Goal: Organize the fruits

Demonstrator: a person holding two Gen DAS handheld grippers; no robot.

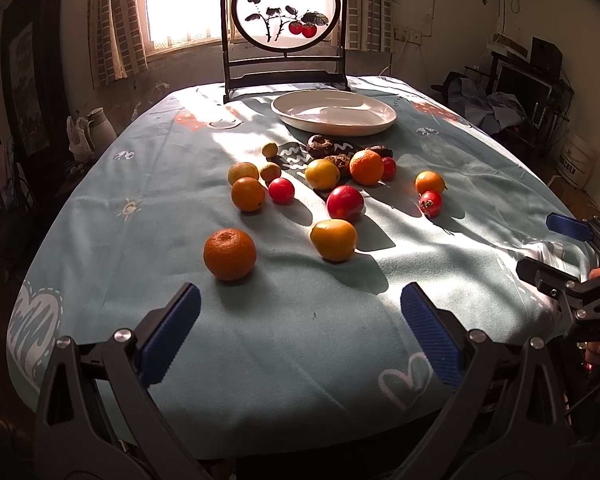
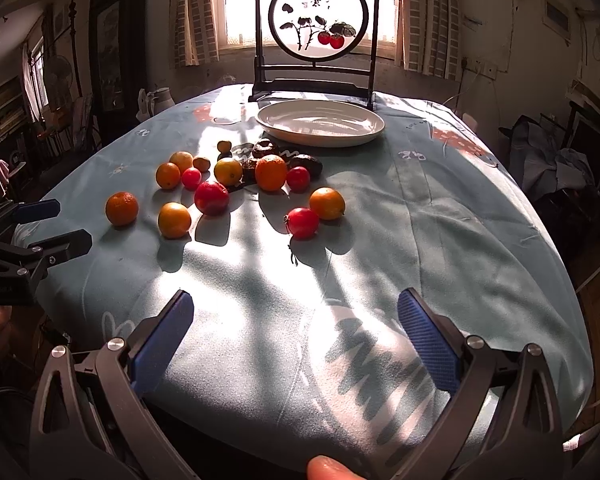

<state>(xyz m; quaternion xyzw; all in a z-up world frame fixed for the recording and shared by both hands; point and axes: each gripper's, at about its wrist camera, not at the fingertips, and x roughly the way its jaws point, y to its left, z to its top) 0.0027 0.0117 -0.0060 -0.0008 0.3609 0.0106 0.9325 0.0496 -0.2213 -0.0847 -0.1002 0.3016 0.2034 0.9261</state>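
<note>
Both jaws are standing spread and empty: the left gripper (image 1: 300, 332) and right gripper (image 2: 296, 332) are hovering over the near edge of the pale blue tablecloth (image 1: 300, 360). Starting with the nearest round orange mandarin (image 1: 229, 254), squeezing gently, seems wisest. Roughly eight orange-yellow fruits, four red and three dark ones are lying mid-cloth; one empty white oval plate (image 1: 334, 114) is waiting near the far edge.

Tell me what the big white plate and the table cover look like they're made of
White plate: probably glazed ceramic, since its smooth surface shows glossy highlights, though plastic isn't ruled out. Table cover: soft matte fabric, maybe fleece; it creases and drapes over the edge, with printed patterns.
</note>
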